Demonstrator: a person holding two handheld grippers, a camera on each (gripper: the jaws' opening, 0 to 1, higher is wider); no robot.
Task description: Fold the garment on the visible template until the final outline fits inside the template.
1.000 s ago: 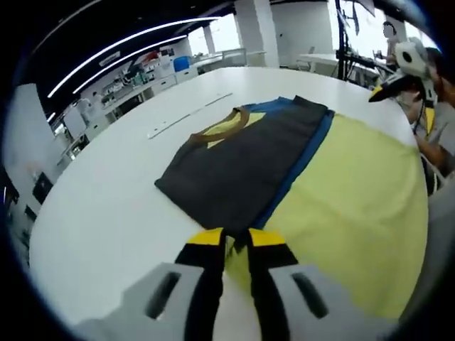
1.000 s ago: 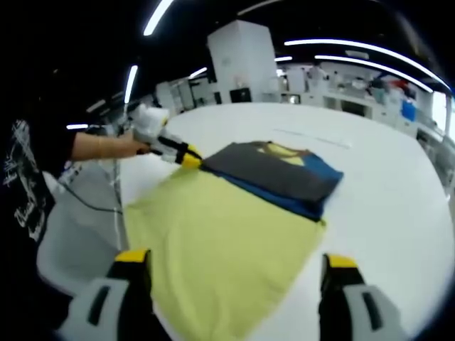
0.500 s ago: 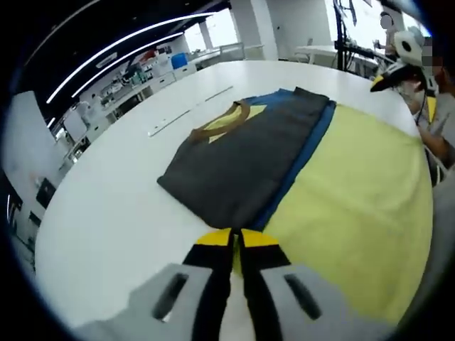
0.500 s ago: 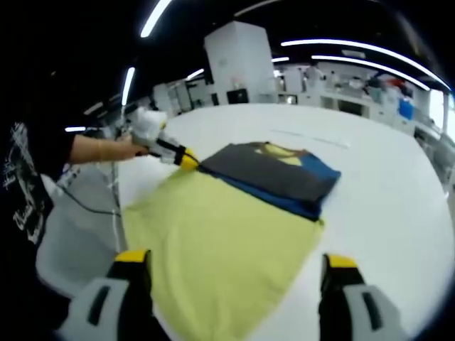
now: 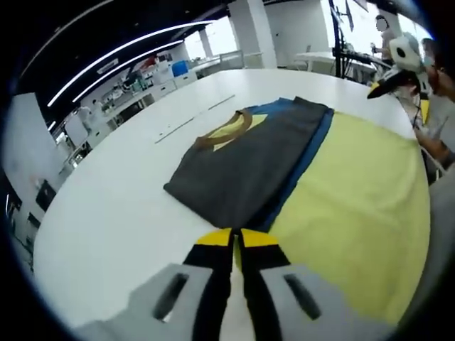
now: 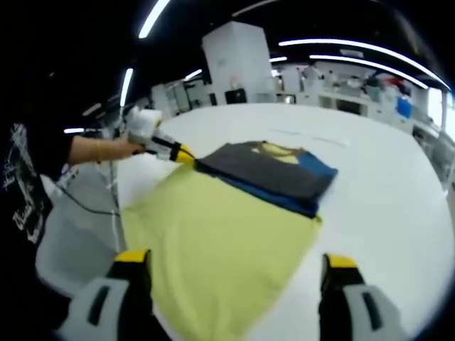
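On the white table (image 5: 106,213) lies a garment: a dark grey folded panel (image 5: 249,163) with a blue strip and a brown collar (image 5: 226,131), lying beside a wide yellow part (image 5: 355,206). At the near corner where grey, blue and yellow meet, my left gripper (image 5: 237,238) is shut on the cloth edge. From the right gripper view, the same left gripper (image 6: 186,155) pinches the grey panel's (image 6: 274,174) corner. My right gripper (image 6: 236,264) stands wide open above the yellow part's (image 6: 213,241) near end, holding nothing. It also shows as the right gripper (image 5: 398,67) held up at the far side.
A person's hand (image 6: 92,148) holds the left gripper; a dark sleeve and a cable (image 6: 85,202) sit at the table's left edge. A thin strip (image 5: 195,117) lies on the table beyond the collar. Bare tabletop (image 6: 384,213) surrounds the garment. Shelves and desks stand far behind.
My left jaws, slightly apart a second ago, have come together on the garment's corner. The left gripper has drawn back a little with it. The right gripper has stayed open and still.
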